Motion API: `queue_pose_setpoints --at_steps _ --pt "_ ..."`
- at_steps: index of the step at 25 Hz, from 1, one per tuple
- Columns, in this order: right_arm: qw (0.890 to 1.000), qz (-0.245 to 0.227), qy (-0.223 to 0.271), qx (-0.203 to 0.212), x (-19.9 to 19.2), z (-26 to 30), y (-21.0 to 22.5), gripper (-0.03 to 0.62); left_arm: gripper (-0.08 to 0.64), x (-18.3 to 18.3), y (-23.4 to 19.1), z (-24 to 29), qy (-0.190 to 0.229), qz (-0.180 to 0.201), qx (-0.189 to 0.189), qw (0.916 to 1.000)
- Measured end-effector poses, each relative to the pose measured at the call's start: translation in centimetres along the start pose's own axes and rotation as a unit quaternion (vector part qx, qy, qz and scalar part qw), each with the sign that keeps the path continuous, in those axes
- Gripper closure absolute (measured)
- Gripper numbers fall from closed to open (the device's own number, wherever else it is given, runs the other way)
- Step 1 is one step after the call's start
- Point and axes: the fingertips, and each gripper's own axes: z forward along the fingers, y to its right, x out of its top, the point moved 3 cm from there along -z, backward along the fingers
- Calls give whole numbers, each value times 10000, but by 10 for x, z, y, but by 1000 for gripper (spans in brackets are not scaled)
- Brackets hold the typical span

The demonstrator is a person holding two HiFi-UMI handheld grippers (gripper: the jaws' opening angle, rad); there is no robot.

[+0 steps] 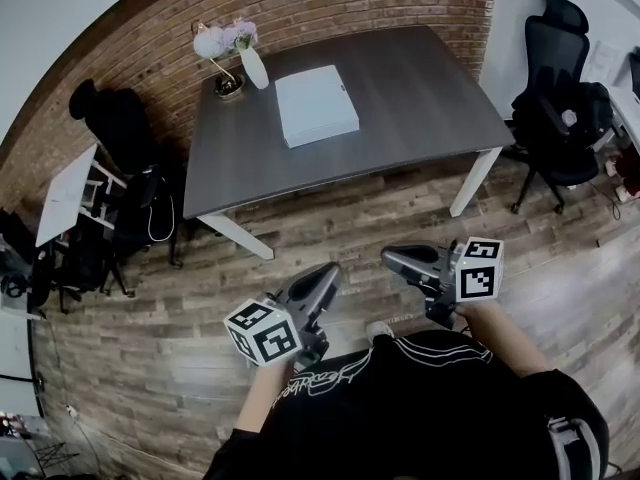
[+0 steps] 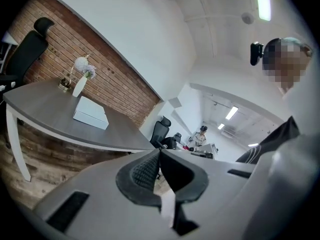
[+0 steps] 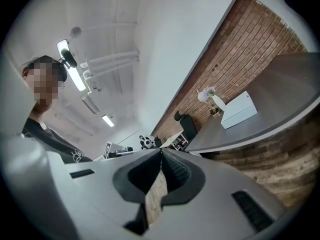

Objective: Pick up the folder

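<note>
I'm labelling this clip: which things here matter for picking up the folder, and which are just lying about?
Part of the job:
- white folder, flat on the grey table
- left hand-held gripper and right hand-held gripper, both shut, empty, over the floor short of the table

Just lying about:
- white vase of flowers
- black office chair at the right

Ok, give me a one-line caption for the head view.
Shut and empty, left gripper and right gripper hang short of the grey table bearing the white folder and vase.
</note>
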Motion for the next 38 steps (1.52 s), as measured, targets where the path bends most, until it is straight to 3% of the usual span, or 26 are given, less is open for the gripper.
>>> queue_pose_setpoints --at_steps 6,12,15,17,23,30,38 --pt "9994 -120 3 326 55 19 53 595 552 50 -40 51 88 43 -2 10000" --pt "9996 -124 135 196 87 28 92 594 551 68 -82 63 225 48 367 9991" --pt "9997 -64 218 -6 100 38 117 592 532 79 -111 69 249 -76 423 9988" --pt "9996 6 234 -148 105 47 134 589 477 87 -132 74 222 -131 435 9987" --pt "9974 124 272 -661 140 80 196 466 405 126 -203 100 107 -326 470 9983" --pt "9908 52 144 -1341 188 113 273 420 370 177 -287 139 -125 -499 527 9973" --pt "9816 58 -3 -1910 221 148 353 379 312 217 -383 167 -213 -629 1102 9917"
